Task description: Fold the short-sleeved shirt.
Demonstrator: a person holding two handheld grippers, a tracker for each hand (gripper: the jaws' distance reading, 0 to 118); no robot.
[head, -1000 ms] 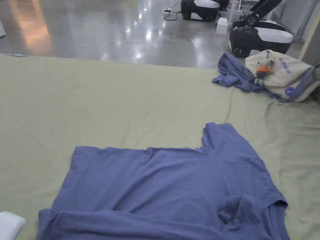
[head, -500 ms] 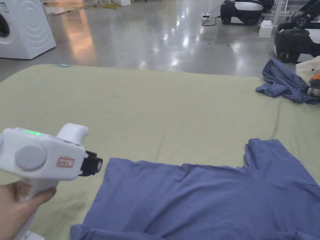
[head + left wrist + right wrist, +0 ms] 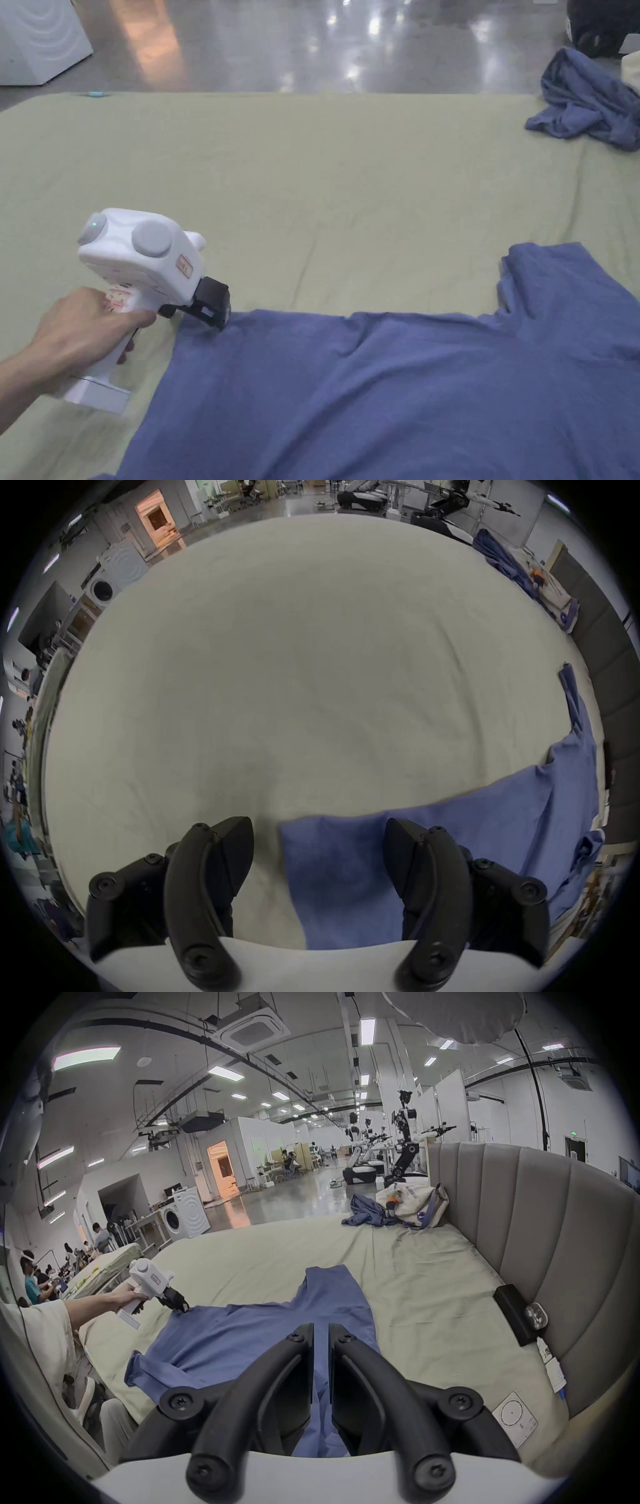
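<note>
A blue short-sleeved shirt lies spread on the green bed sheet, one sleeve pointing toward the far side at the right. A hand holds my white left gripper at the shirt's far left corner. In the left gripper view the left gripper is open, its jaws wide apart on either side of that corner of the shirt. In the right gripper view the right gripper is near the bed's front edge. Its jaws are almost together with a strip of the shirt between them.
A crumpled blue garment lies at the bed's far right, beside a cream bag. A grey padded headboard runs along the right side with a black box against it. A washing machine stands on the floor beyond.
The left gripper came into view from the lower left, then moved right and down to the shirt's far left corner. The head camera also swung left and tilted down.
</note>
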